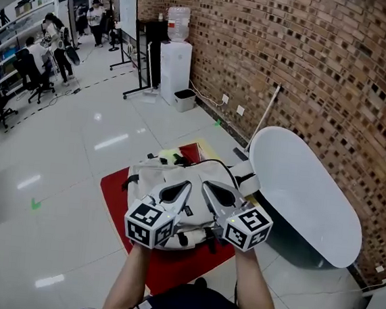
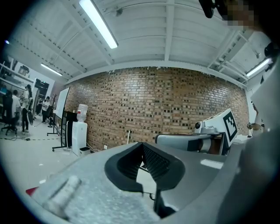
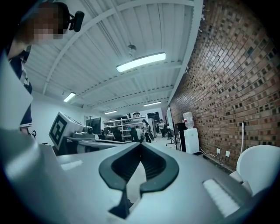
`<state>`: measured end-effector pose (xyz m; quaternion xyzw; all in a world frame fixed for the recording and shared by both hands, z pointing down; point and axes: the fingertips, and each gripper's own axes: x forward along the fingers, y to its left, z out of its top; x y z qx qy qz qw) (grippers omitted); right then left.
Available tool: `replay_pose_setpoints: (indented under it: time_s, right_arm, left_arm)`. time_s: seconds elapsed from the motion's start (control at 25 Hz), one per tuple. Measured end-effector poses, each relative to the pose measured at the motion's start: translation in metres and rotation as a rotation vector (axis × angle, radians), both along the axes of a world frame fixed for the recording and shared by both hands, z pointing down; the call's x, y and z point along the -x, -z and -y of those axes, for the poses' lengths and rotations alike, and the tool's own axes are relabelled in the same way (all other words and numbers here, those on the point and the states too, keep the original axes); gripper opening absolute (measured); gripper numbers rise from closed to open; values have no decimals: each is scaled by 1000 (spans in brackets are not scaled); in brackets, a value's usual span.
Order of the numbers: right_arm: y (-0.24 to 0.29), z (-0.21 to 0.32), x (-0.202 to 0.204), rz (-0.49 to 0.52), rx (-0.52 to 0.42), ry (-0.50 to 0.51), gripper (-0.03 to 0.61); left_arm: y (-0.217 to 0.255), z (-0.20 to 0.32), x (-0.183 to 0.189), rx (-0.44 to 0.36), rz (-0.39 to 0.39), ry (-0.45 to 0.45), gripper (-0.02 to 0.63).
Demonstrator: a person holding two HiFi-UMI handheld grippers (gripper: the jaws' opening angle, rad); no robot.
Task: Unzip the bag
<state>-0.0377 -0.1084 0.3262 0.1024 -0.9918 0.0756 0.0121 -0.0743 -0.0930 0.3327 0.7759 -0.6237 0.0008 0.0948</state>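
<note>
Left tool: jaws are clenched, ribbed pads pressed tip to tip, nothing gripped between them. Right tool: jaws are likewise clenched tight and nothing is held. Both tools are held side by side on bare forearms, tips angled toward each other and close together but not touching. Marker cubes are seen at the near ends. Both tools are aimed out into the room; brick wall and ceiling are seen past the left jaws, and shelving and the far room past the right jaws. Each tool is caught at the edge of the other's view.

Bag: a pale grey-white backpack with black straps, lying flat directly below the tools in the head view and partly covered by them. Contact between tools and bag cannot be told. The zip cannot be made out. The bag is laid on a red mat, which is spread on the glossy grey floor.

Just right of the mat a white oval tub-like object is set against the brick wall. Further along the wall a white water dispenser with a bottle on top is placed, with a whiteboard behind it. People are seen well apart at the far left by shelving.
</note>
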Motion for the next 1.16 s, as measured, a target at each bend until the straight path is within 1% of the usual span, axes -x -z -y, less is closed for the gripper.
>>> replay_pose_setpoints:
  time_s: [0.4, 0.6, 0.92, 1.16]
  right_arm:
    - [0, 2, 4, -10, -13, -10, 5]
    - [3, 2, 2, -10, -10, -14, 5]
    - [2, 0, 2, -17, -8, -17, 5]
    - [-2, 1, 2, -25, -11, -14, 5]
  left_arm:
    - [0, 4, 2, -7, 4, -22, 2]
    - [-1, 4, -2, 2, 9, -33, 2]
    - [-3, 3, -3, 8, 17, -35, 2]
    - [-9, 4, -4, 10, 8, -40, 2]
